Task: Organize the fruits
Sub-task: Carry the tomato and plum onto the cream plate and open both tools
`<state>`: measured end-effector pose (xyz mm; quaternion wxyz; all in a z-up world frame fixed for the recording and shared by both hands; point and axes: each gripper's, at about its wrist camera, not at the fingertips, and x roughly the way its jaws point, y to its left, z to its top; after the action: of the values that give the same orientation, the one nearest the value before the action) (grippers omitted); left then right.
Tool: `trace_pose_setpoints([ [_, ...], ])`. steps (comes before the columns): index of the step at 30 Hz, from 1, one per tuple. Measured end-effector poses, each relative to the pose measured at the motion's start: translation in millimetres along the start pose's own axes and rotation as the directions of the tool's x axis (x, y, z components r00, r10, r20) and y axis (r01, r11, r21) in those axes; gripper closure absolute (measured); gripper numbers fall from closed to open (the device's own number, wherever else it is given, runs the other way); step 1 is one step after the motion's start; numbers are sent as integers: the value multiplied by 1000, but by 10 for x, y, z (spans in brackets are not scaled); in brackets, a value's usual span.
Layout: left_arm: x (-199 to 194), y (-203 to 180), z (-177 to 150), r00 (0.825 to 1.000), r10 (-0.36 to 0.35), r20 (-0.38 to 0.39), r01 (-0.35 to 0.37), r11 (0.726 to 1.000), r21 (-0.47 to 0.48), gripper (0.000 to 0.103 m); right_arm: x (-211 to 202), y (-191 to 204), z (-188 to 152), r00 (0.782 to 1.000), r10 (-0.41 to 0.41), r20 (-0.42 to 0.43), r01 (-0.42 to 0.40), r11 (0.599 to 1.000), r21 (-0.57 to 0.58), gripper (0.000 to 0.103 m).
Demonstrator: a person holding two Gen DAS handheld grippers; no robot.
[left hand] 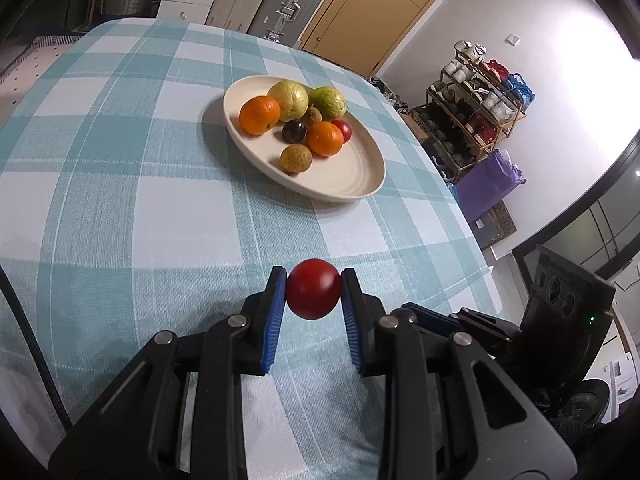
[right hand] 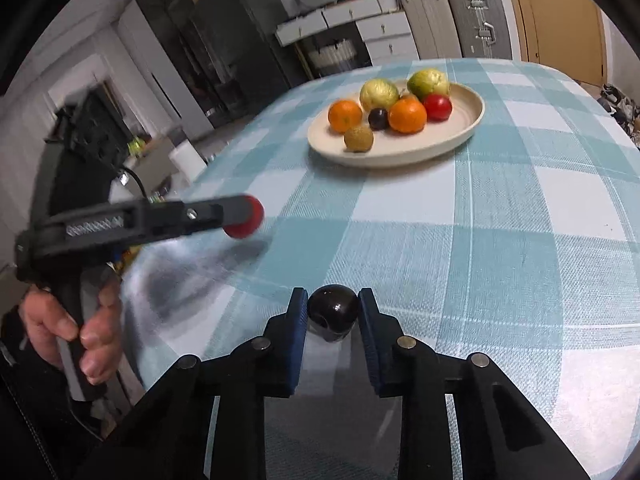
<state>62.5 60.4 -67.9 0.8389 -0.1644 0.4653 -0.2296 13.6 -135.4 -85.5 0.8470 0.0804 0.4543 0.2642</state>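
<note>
A: The left tongs (left hand: pixel 313 290) were clamped on a red fruit (left hand: pixel 313 289), blue pads (left hand: pixel 276 312) pressing both its sides, and it hung clear above the checked cloth of the desk (left hand: pixel 120 200).

B: And the right tongs (right hand: pixel 333 314)?

A: Closed on a dark round fruit (right hand: pixel 333 312), down low at the near edge of the desk. Whether it was off the cloth I could not tell.

B: So both loads were headed for the plate (right hand: pixel 460 140)?

A: That was my reading. It sat well apart, farther across the desk, with oranges, two green-yellow fruits and some small ones bunched on one side.

B: Then the bare side was the place to aim.

A: Yes. Round fruit roll, so I would have lowered each until it touched the plate before letting go, one hand after the other, to keep the tongs from knocking together or nudging the pile.
</note>
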Motion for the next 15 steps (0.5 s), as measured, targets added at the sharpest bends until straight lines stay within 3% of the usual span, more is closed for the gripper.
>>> trace_pose_setpoints([
  [15,373,-299,515,1000,-7,1,7,999,31,79,-164,-359,427,996,9,93,-14,999,49,77],
])
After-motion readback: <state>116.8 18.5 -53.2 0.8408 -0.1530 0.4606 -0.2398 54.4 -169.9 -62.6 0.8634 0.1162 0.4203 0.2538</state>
